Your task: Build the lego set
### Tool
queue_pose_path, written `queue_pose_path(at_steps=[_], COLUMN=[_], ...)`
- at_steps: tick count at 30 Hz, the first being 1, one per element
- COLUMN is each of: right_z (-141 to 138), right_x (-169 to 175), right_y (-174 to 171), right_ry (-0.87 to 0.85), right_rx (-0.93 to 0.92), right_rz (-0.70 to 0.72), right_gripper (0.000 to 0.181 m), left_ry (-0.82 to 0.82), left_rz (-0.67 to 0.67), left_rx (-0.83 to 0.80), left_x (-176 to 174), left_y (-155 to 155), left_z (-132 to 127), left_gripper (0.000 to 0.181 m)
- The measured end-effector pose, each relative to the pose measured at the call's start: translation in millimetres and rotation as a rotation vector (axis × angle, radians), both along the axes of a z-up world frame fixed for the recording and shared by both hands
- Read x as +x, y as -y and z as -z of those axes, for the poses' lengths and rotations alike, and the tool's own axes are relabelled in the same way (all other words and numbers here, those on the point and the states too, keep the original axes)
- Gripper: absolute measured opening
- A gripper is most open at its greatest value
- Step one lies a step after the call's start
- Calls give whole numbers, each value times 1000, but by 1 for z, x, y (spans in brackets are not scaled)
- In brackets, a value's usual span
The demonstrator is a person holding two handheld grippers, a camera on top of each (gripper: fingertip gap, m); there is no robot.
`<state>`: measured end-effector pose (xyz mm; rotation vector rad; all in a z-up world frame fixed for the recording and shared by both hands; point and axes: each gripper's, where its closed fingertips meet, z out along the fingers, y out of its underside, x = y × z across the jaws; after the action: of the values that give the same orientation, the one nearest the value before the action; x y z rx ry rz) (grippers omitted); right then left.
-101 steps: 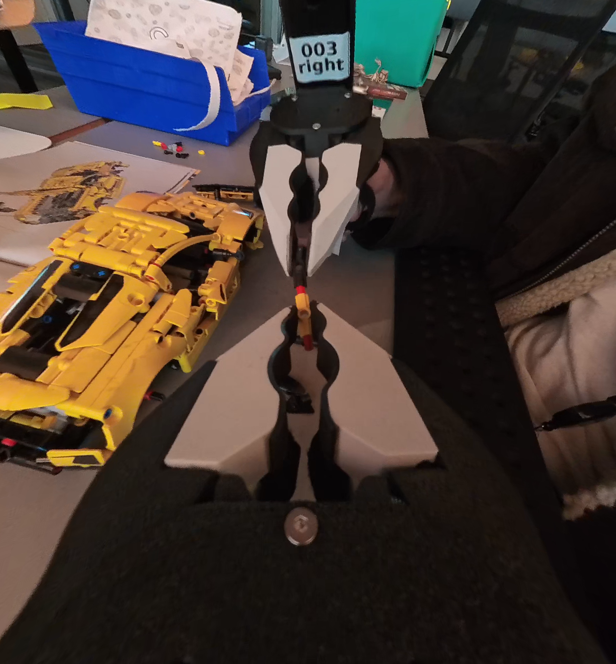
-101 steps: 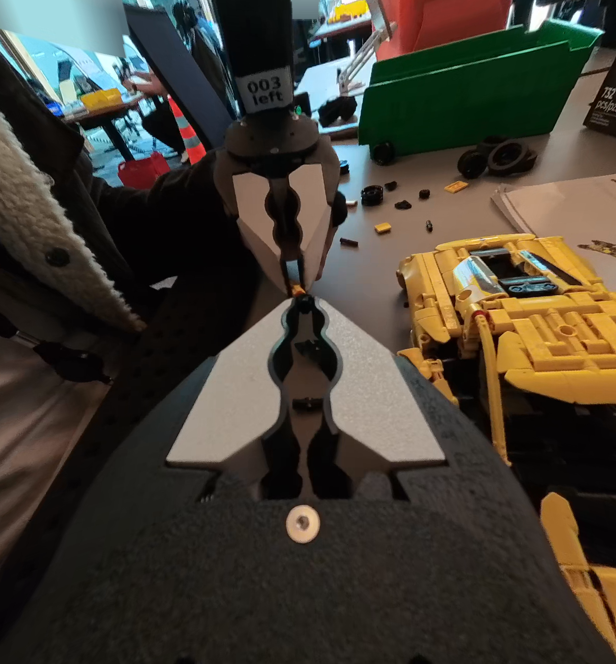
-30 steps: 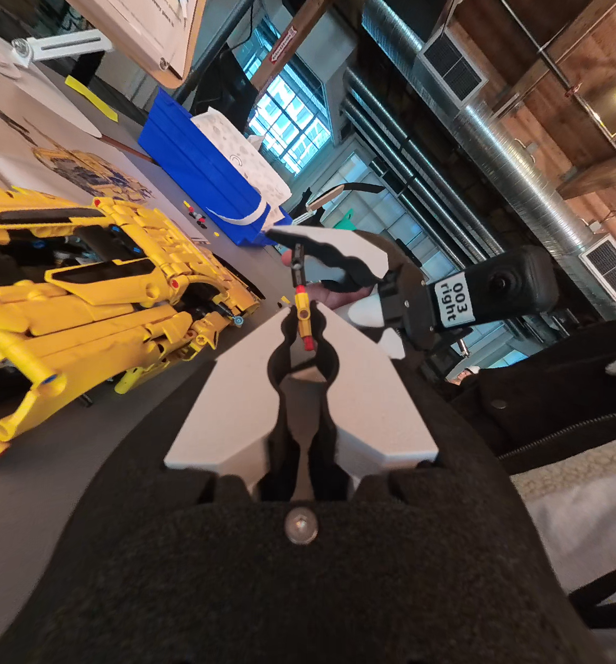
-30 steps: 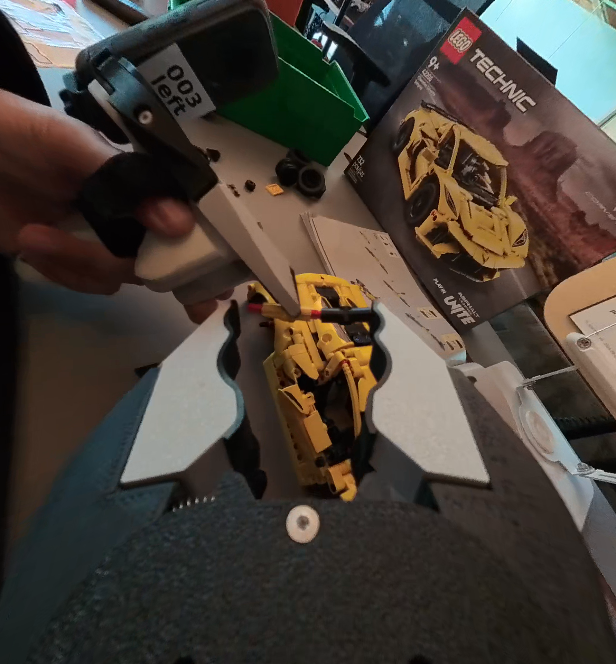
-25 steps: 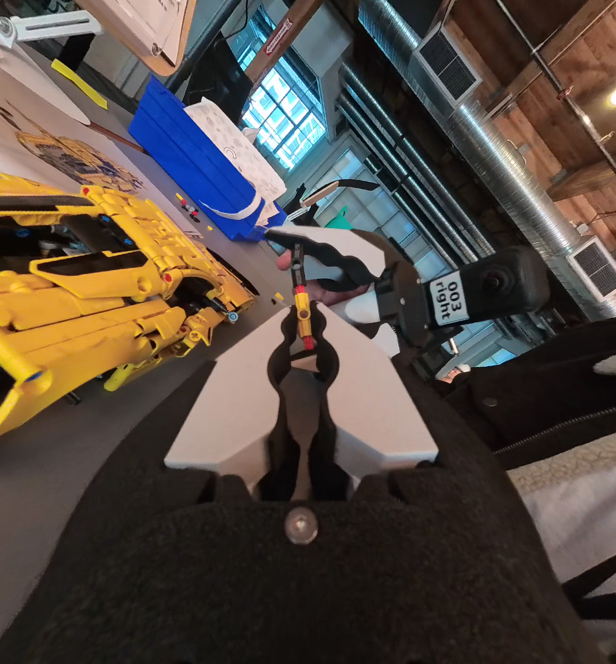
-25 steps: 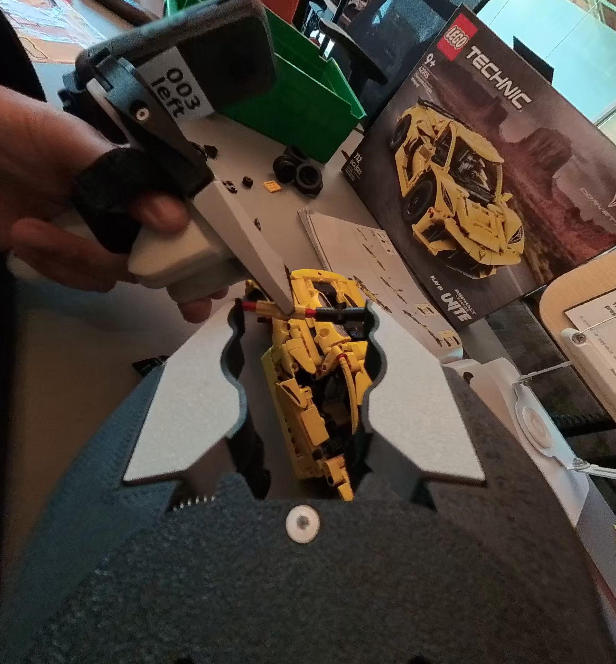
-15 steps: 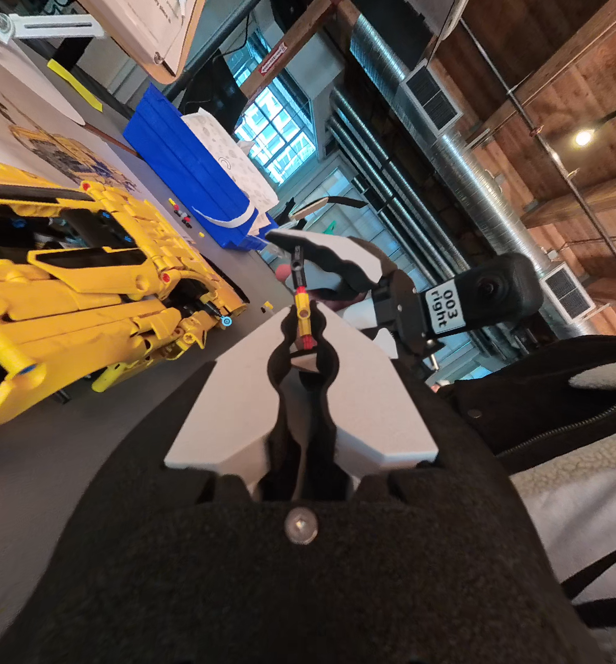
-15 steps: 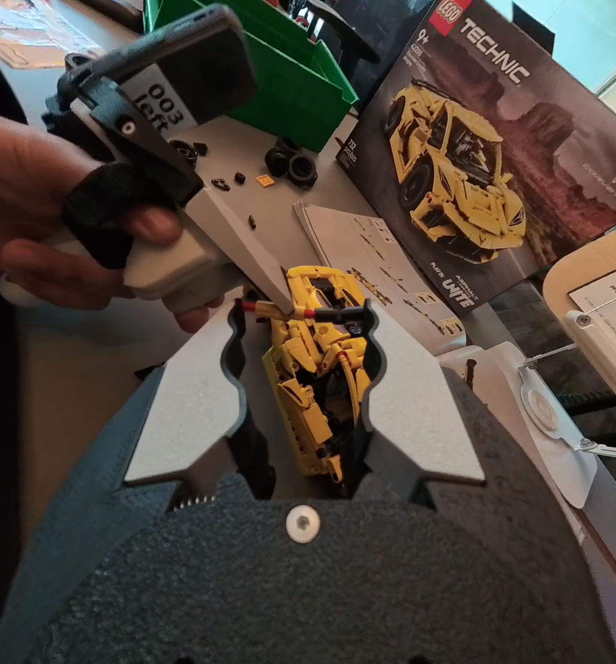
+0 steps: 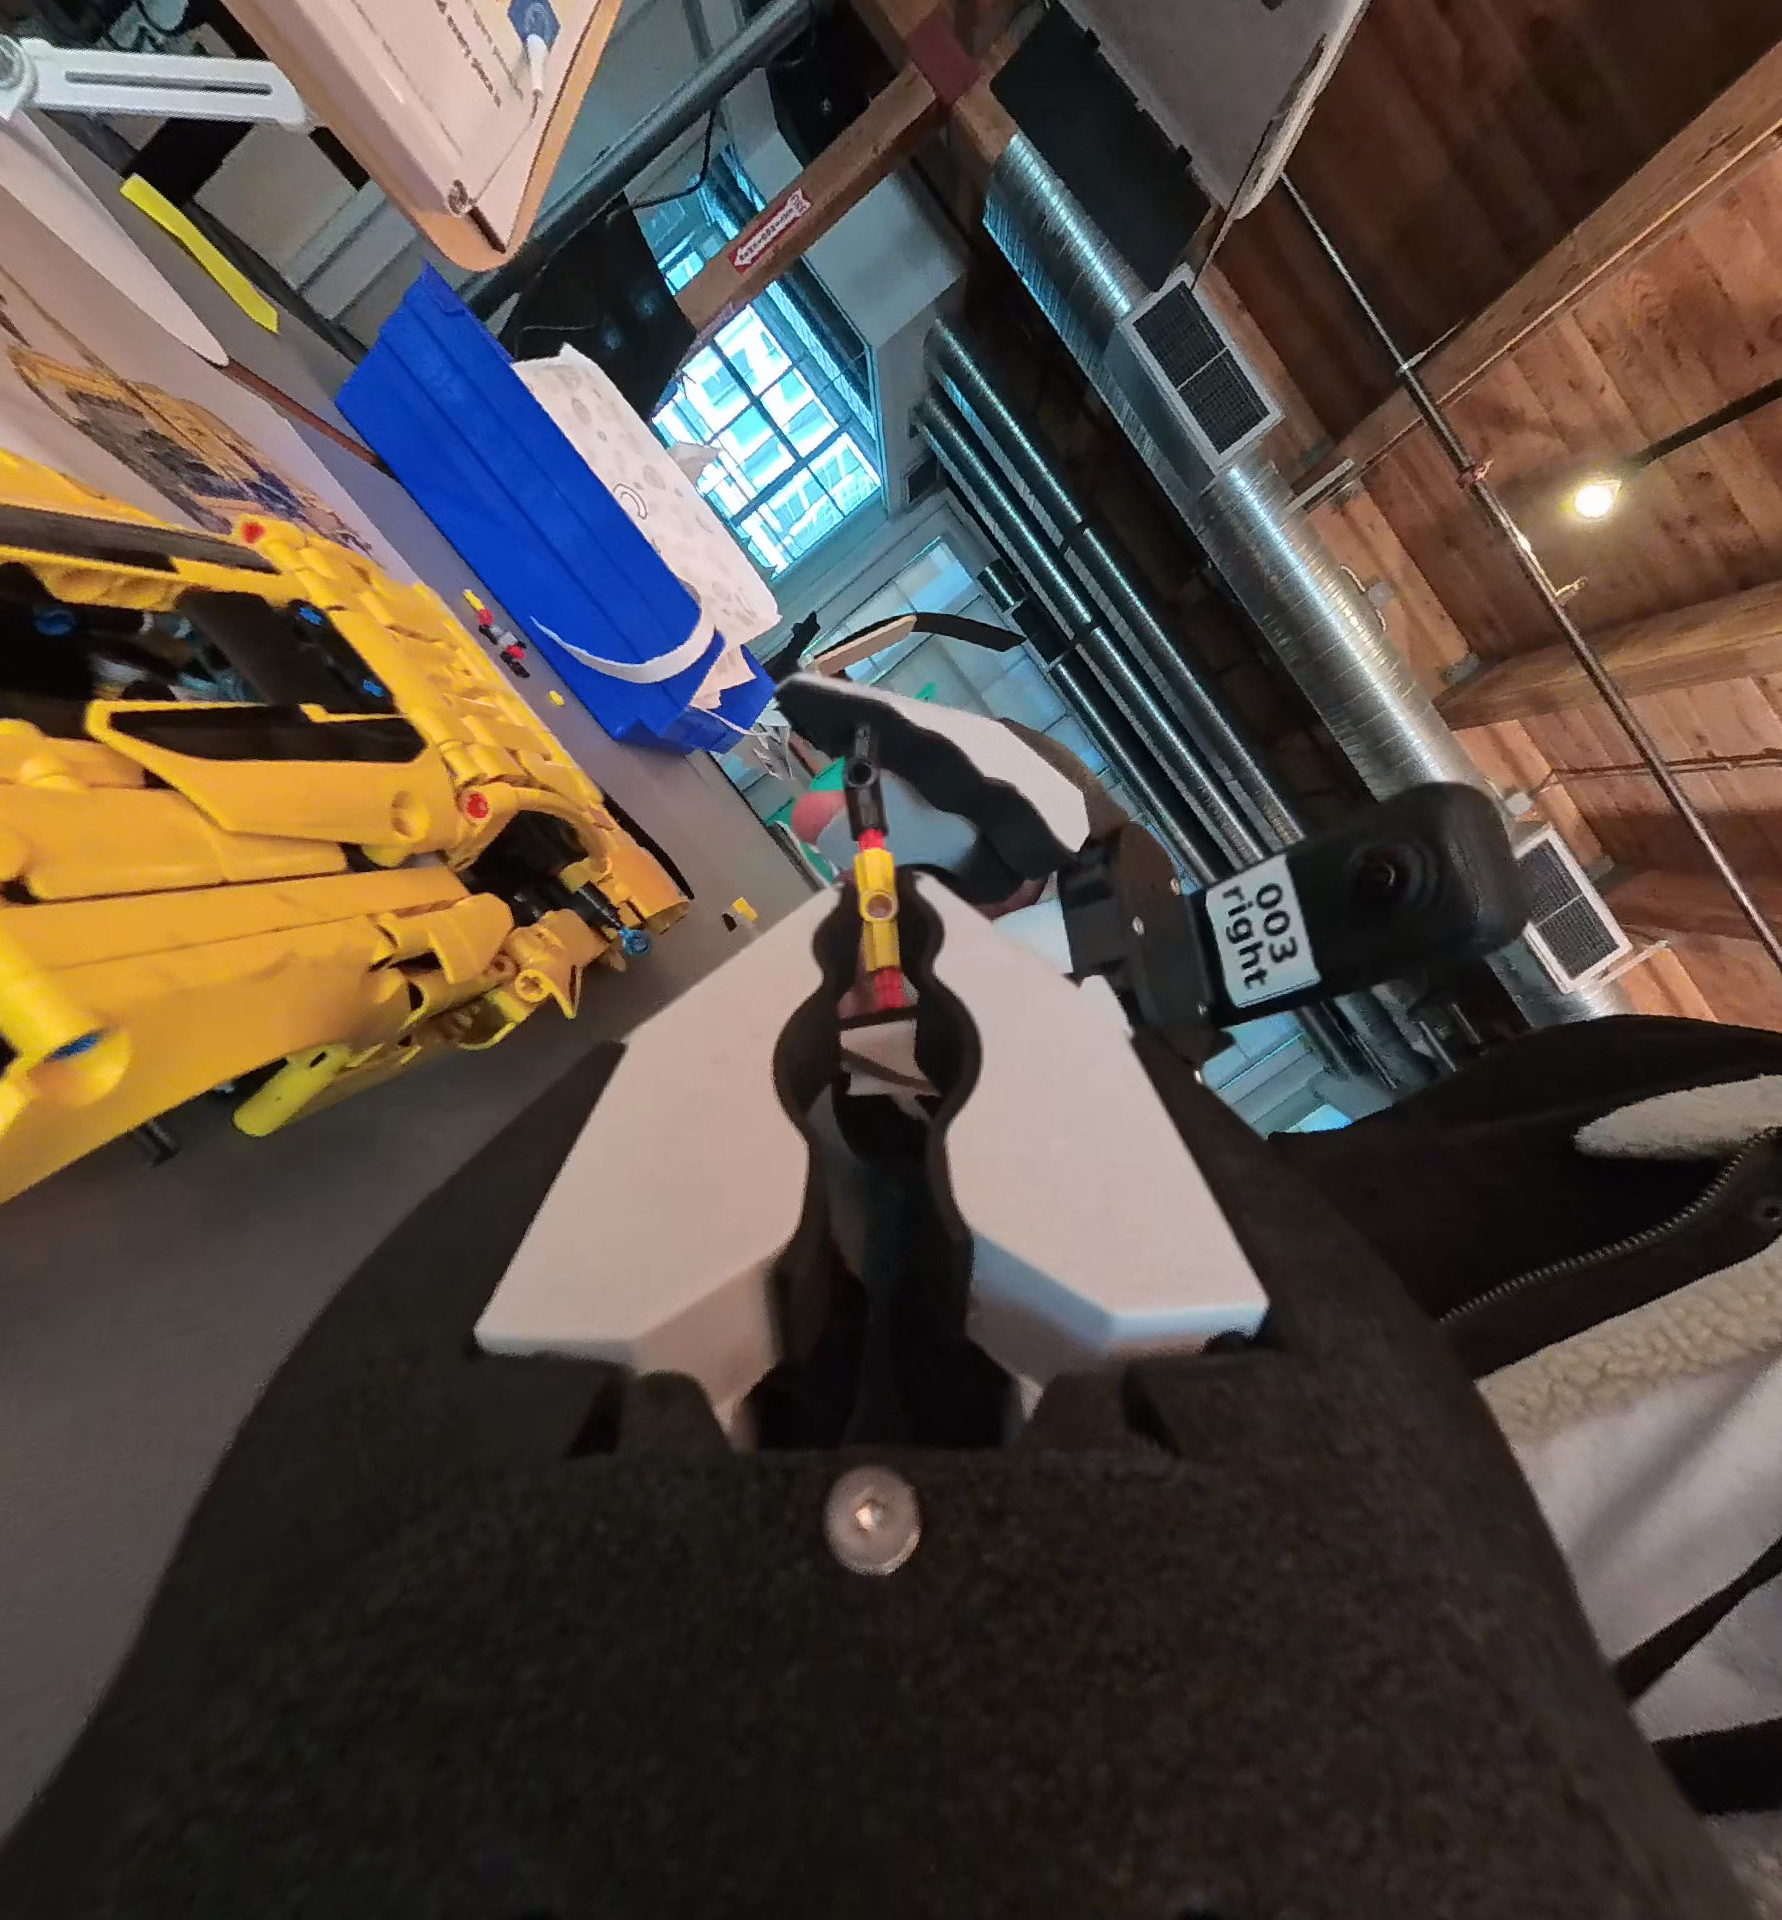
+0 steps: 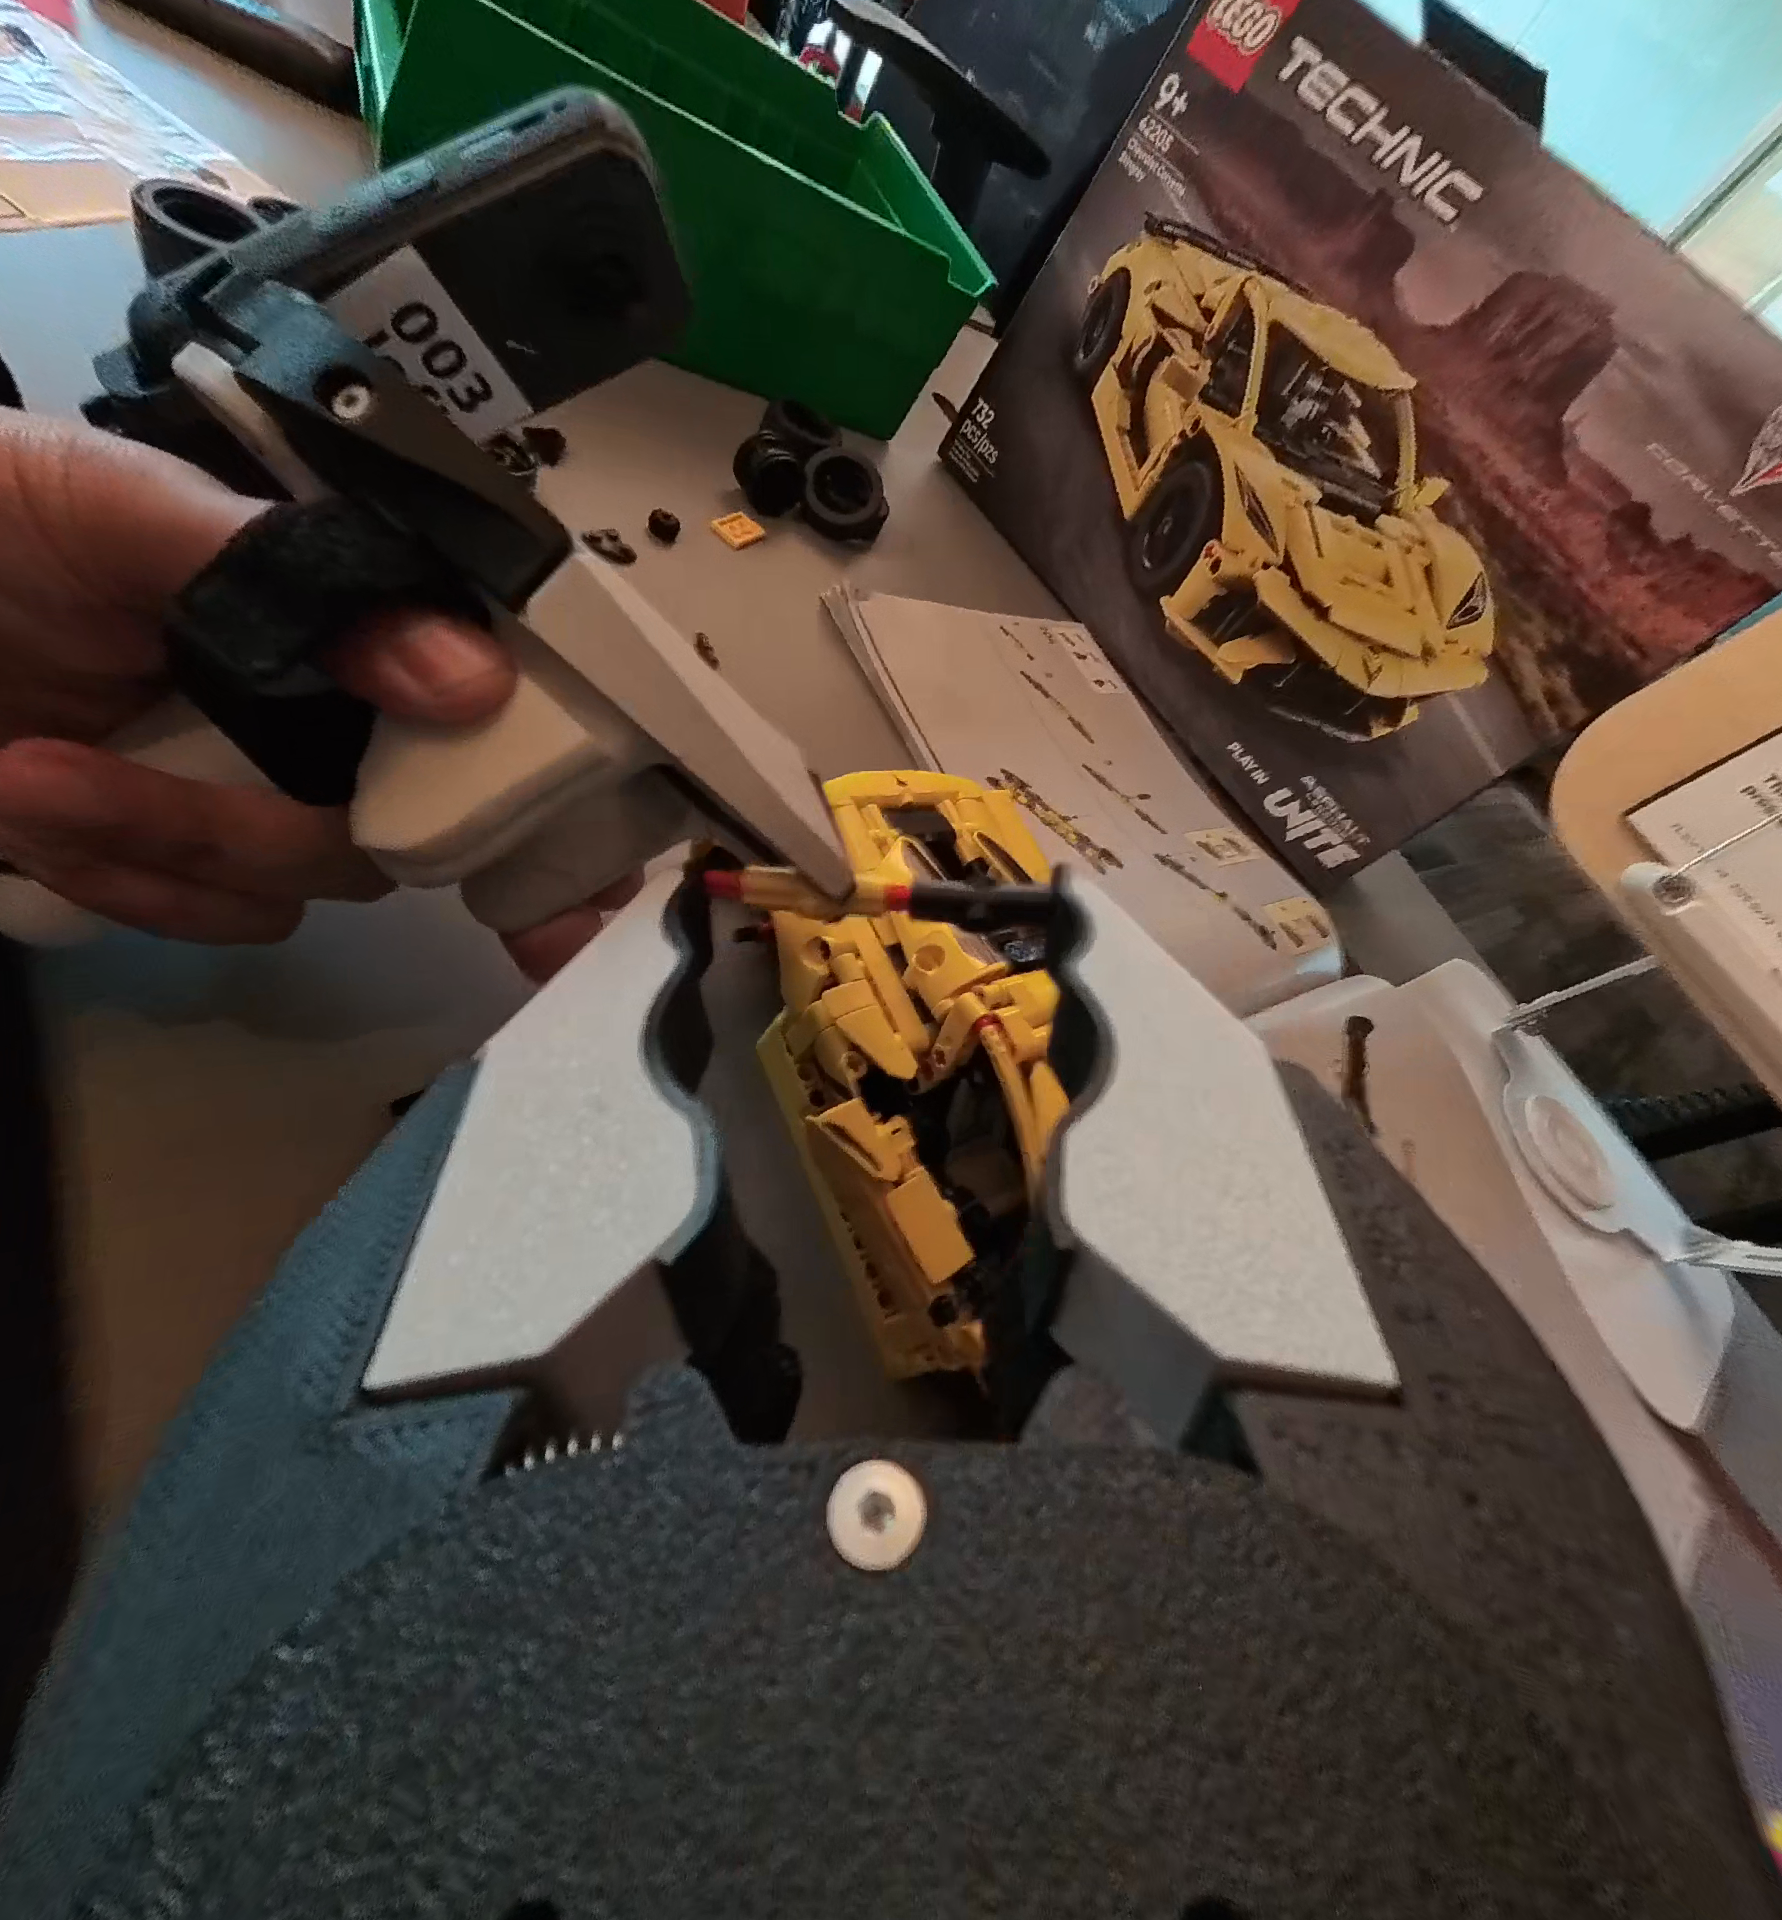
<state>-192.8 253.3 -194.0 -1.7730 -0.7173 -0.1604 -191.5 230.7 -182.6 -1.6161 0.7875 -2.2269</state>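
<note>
The left gripper (image 9: 879, 935) has its fingers clamped on a small yellow-and-red axle piece (image 9: 876, 909). The right gripper (image 10: 871, 914) has its fingers spread wide around that piece's black end. Below, the yellow lego car (image 10: 908, 1081) rests on the grey surface (image 10: 243, 1091).

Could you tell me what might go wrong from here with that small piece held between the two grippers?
The left gripper pinches only the yellow connector at its fingertips, so a twist could make it slip. The right gripper is open, so the black end piece could pop off and fall onto the yellow car.
</note>
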Motion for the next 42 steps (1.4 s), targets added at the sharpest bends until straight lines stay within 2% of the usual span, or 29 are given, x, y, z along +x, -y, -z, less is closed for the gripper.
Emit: queue_pose_path(at_steps=[1,9,12,15,18,21,23,29,32,42], right_z=[2,2,2,-2,1,7,-3,2,1,-5], right_x=[-2,-2,-2,-3,5,1,-1,-7,-8,-1], right_y=[1,4,2,11,23,36,41,47,50,46], right_ry=[-11,-19,-64,-235,-509,-743,-811,-811,-774,-765], right_rx=[-14,-30,-9,-9,-189,-415,-417,-462,-445,-375], right_rz=[-11,-34,-51,-124,-224,-363,-416,-452,-470,-460], right_gripper=[61,60,61,60,58,55,42,32,10,8], left_ry=[-5,-10,-44,-124,-173,-125,-109,-91,-107,-95], left_rz=[-2,-2,-22,-58,-55,32,59,140,135,75], left_rx=[5,40,141,346,556,546,556,580,595,574], left_x=[0,1,1,1,-3,-5,-5,-6,-4,-2], left_y=[0,3,2,0,1,17,23,41,41,31], left_z=[1,0,2,9,15,11,9,11,14,10], left_gripper=[6,6,6,6,7,6,6,6,6,8])
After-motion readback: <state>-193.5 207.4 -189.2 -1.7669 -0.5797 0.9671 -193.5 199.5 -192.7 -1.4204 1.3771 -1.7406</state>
